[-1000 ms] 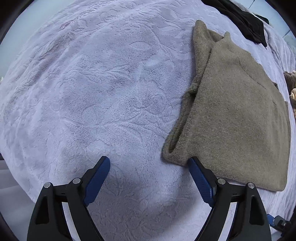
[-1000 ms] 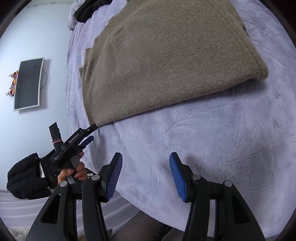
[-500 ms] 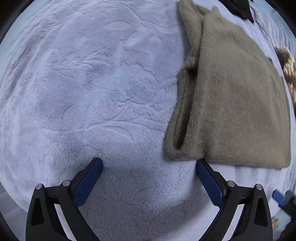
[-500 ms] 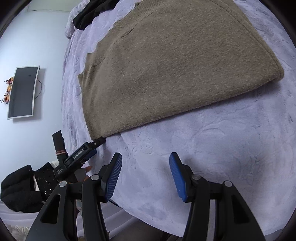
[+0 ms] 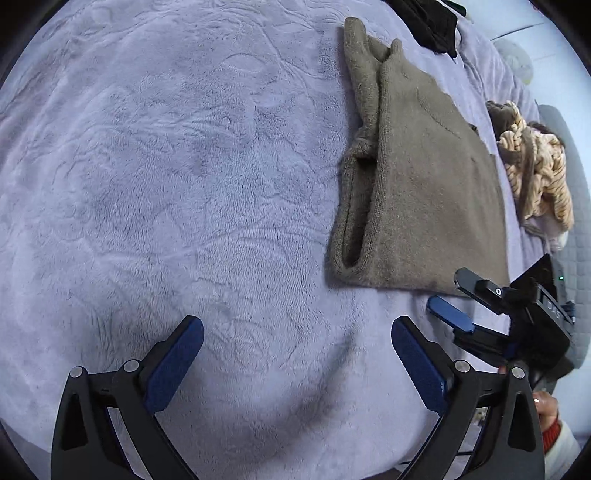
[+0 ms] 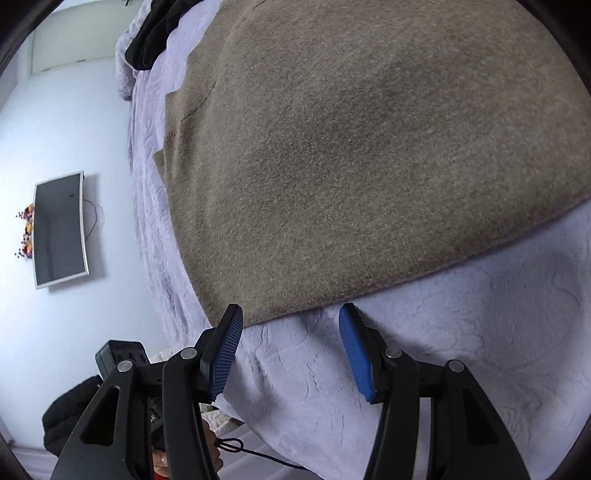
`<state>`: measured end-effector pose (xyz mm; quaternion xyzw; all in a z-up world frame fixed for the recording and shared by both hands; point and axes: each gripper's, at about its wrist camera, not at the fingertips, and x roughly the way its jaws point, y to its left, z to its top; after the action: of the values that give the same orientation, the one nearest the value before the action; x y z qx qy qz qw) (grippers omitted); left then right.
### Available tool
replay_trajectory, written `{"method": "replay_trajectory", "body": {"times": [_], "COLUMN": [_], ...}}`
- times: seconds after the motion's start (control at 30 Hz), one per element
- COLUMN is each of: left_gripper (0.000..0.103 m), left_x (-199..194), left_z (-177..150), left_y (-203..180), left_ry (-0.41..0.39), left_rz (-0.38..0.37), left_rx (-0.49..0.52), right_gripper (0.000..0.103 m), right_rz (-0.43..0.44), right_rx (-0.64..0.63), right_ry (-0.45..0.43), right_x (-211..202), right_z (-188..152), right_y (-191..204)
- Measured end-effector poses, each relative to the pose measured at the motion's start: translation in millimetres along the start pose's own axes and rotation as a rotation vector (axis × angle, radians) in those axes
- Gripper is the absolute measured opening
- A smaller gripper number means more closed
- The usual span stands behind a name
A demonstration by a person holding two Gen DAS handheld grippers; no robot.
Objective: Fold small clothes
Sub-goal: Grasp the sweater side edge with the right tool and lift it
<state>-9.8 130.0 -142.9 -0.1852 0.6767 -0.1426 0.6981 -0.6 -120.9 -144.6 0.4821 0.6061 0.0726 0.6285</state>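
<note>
An olive-brown knit garment (image 5: 424, 184) lies folded flat on the lavender fleece blanket (image 5: 166, 184), its rolled edge and a sleeve along its left side. My left gripper (image 5: 295, 354) is open and empty over bare blanket, below and left of the garment's near corner. My right gripper (image 6: 290, 343) is open and empty, its fingertips at the garment's (image 6: 351, 147) near hem, one blue pad (image 6: 225, 347) near the corner. The right gripper also shows in the left wrist view (image 5: 480, 306) by the hem's right corner.
A black garment (image 5: 432, 22) lies at the far end of the bed. A tan striped knit piece (image 5: 535, 170) lies right of the folded garment. A wall-mounted screen (image 6: 59, 229) and the bed edge (image 6: 147, 221) are left in the right wrist view.
My right gripper has moved forward to the garment's near hem. My left gripper has drawn back and away from the garment's corner, over bare blanket. Both stayed open.
</note>
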Motion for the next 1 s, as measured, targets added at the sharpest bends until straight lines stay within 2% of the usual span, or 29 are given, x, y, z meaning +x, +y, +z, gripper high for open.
{"method": "replay_trajectory", "body": {"times": [0.17,0.2,0.27,0.3,0.33,0.4,0.47,0.6,0.7,0.87,1.0], "left_gripper": [0.101,0.101,0.101,0.101,0.101,0.101,0.101,0.101,0.101,0.101,0.101], "left_x": [-1,-13,-13,-13,-14,-13,-9,0,6,15,24], "left_z": [-14,-18,-19,-18,-19,-21,-23,-22,-14,11,33], "left_y": [-1,-17,-28,-28,-30,-32,-34,-52,-66,-65,-62], "left_ry": [-0.023,-0.028,-0.042,-0.047,-0.053,-0.065,-0.075,-0.115,-0.151,-0.233,-0.271], "left_rz": [-0.076,-0.099,-0.163,-0.182,-0.198,-0.232,-0.285,-0.347,-0.399,-0.417,-0.373], "left_rx": [-0.001,-0.008,-0.036,-0.048,-0.066,-0.124,-0.175,-0.217,-0.242,-0.336,-0.364], "right_gripper": [0.058,0.058,0.058,0.055,0.035,0.009,0.009,0.009,0.009,0.009,0.009], "right_rz": [0.057,0.083,0.139,0.171,0.194,0.201,0.221,0.332,0.353,0.307,0.249], "right_rx": [0.037,0.050,0.090,0.116,0.134,0.150,0.150,0.077,0.025,-0.012,-0.054], "right_ry": [-0.043,-0.051,-0.043,-0.028,-0.016,0.012,0.020,0.014,0.022,0.063,0.099], "right_x": [-5,-6,-1,3,6,14,15,-8,-23,-17,-5], "right_z": [2,4,10,13,16,22,26,31,35,34,31], "right_y": [-9,-12,-16,-19,-21,-23,-21,3,15,17,21]}}
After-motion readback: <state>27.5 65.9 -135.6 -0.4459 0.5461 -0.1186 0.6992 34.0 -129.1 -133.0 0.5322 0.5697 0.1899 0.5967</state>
